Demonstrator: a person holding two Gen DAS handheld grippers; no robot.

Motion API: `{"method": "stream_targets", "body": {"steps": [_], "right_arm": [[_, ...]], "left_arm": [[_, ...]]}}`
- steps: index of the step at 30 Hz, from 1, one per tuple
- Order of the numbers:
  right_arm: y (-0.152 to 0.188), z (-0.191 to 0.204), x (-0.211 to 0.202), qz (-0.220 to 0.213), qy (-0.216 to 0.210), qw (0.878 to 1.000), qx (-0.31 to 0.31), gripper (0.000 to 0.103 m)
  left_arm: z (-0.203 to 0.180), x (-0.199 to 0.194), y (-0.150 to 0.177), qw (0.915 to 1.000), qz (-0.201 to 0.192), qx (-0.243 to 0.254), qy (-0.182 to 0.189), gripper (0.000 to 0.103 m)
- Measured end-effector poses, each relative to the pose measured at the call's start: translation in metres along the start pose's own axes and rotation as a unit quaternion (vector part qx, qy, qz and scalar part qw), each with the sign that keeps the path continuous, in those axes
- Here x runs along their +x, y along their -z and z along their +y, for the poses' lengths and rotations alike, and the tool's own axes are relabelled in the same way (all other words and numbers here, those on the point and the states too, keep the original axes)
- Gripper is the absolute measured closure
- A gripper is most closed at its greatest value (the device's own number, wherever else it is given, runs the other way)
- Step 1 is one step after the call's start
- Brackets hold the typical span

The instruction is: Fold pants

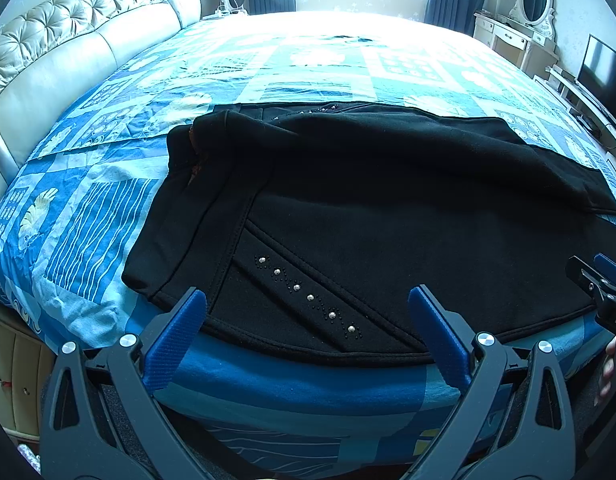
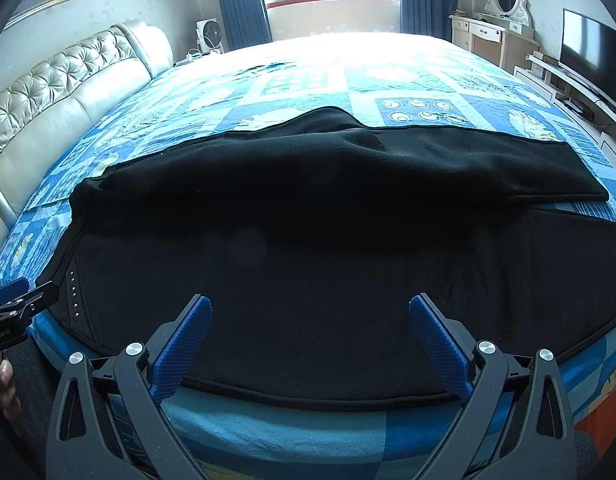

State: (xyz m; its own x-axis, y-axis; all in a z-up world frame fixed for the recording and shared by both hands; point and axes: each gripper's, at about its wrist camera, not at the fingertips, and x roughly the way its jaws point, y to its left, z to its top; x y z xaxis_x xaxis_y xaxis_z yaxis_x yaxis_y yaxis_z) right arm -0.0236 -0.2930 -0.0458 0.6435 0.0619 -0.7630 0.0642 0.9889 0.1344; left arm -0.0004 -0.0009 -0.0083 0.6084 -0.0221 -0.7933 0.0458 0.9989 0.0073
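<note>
One black pants [image 1: 368,208] (half-folded, studded)

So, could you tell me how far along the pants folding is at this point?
Done: the black pants lie on the bedspread with one leg already laid over the other. In hand: nothing; the left gripper and the right gripper are open at the near edge. Left: folding the length, since the legs reach far right.
</note>
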Motion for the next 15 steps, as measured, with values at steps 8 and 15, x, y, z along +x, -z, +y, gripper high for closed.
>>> {"method": "stream_targets", "body": {"steps": [8, 15], "right_arm": [[0.0013, -0.0010, 0.0035, 0.010, -0.005, 1.000, -0.001, 0.004], [-0.0048, -0.0042, 0.0041, 0.020, -0.051, 0.998, -0.001, 0.004]], "left_arm": [[-0.0018, -0.0004, 0.0009, 0.9999, -0.006, 0.010, -0.009, 0.002], [-0.0002, -0.0042, -0.0080, 0.9986, -0.026, 0.044, 0.013, 0.002]]}}
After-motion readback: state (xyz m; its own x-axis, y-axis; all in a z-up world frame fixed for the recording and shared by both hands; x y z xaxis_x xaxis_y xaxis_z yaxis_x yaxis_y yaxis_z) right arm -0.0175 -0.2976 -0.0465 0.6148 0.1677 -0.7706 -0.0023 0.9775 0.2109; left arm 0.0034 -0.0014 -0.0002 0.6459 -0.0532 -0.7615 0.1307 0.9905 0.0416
